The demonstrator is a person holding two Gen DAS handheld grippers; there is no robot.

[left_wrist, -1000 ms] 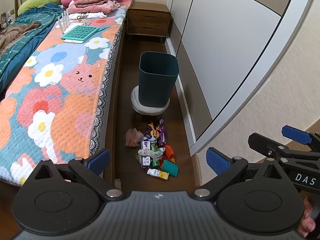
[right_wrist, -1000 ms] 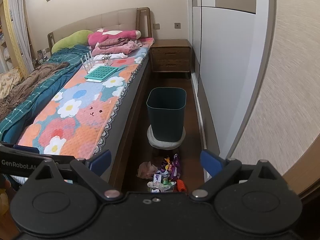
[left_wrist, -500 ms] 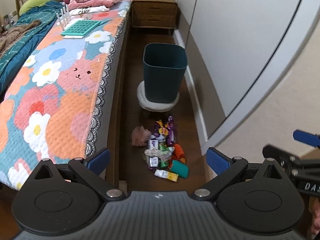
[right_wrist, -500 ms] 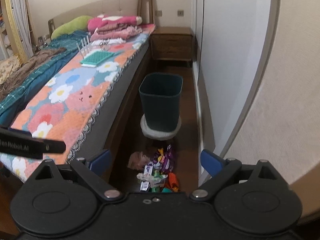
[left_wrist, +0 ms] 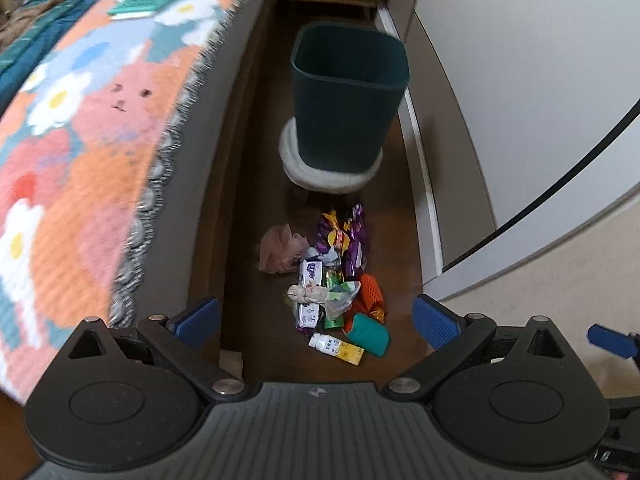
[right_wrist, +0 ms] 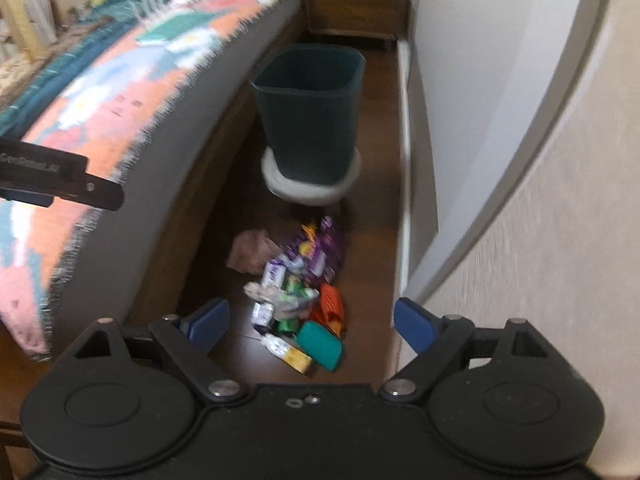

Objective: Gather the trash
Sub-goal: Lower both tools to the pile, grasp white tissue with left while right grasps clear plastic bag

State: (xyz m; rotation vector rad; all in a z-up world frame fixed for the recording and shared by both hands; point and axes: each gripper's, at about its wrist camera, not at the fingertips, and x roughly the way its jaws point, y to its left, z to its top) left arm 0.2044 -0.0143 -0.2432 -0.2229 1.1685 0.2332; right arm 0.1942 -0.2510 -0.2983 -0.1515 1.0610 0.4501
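One bed [left_wrist: 72, 152] filled nine o'clock. One pile of trash [left_wrist: 332, 280] lay on the floor at centre (wrappers, one small bottle [left_wrist: 336, 347]), one dark bin [left_wrist: 348, 96] at twelve o'clock. Left gripper [left_wrist: 316, 314] gaped wide, empty. Right gripper [right_wrist: 312, 322], also wide, was closing with nothing between its jaws.

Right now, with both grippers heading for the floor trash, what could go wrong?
The trash pile is tightly packed, so one grab may drag its neighbours along. The bin stands on a small round stool; a knock could tip it. The right gripper, jaws closing on nothing, comes close beside the left gripper; they may collide.
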